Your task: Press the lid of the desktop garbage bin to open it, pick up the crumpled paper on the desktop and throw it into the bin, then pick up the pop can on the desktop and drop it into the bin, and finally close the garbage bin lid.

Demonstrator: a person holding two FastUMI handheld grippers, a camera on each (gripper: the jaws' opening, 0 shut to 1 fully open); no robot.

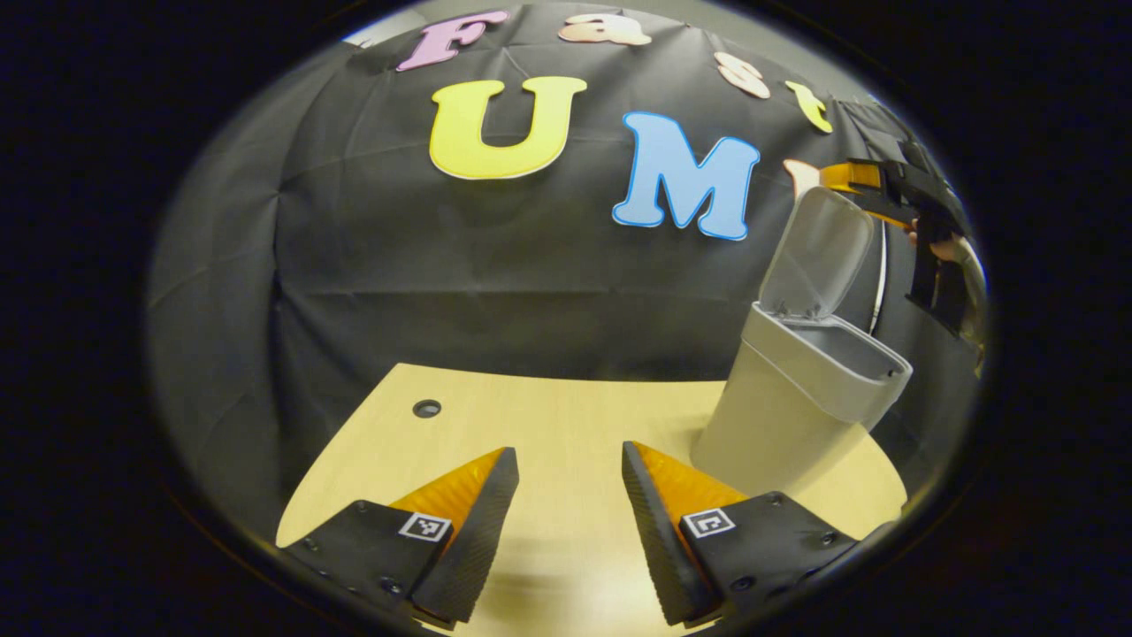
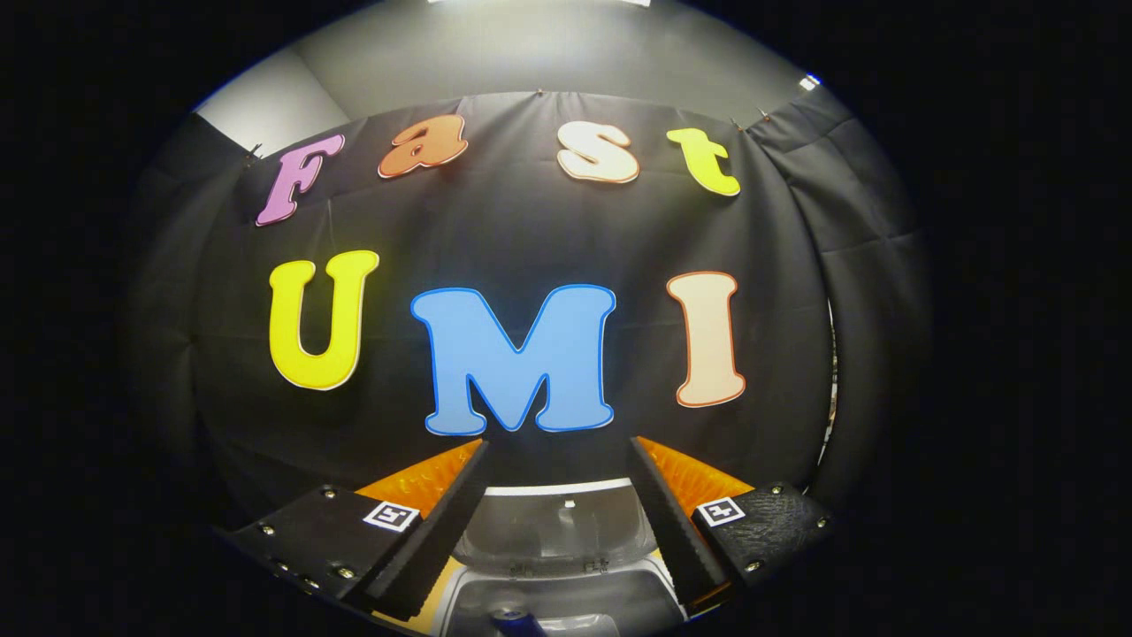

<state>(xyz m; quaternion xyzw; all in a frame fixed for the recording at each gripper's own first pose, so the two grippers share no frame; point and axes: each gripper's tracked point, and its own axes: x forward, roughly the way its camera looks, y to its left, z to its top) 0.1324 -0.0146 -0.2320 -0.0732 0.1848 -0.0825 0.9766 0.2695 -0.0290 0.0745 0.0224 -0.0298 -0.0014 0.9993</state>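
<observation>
From the left gripper view I see my left gripper (image 1: 566, 495) low over the pale wooden desktop (image 1: 548, 416), its two fingers spread wide with nothing between them. A small round hole (image 1: 426, 408) sits in the tabletop off to the left. The garbage bin (image 1: 787, 407) stands toward the right edge of the desktop, just beyond my right-hand finger, and its lid (image 1: 818, 252) is tipped up, open on its hinge at the back. Above and behind the lid, the right gripper (image 1: 893, 199) shows at the far right with a bit of the hand (image 1: 951, 249) that holds it; from this angle it appears just beside the lid's top edge, though I cannot tell whether they touch.

In the right gripper view my right gripper (image 2: 559, 482) looks down past its own fingers, which are also wide apart and hold nothing. Between them I see the raised lid (image 2: 553, 526) and, below it, the open mouth of the bin (image 2: 566, 602). Something small and dark-bluish (image 2: 513, 619) lies at the bottom edge inside the bin, too cut off for me to name
</observation>
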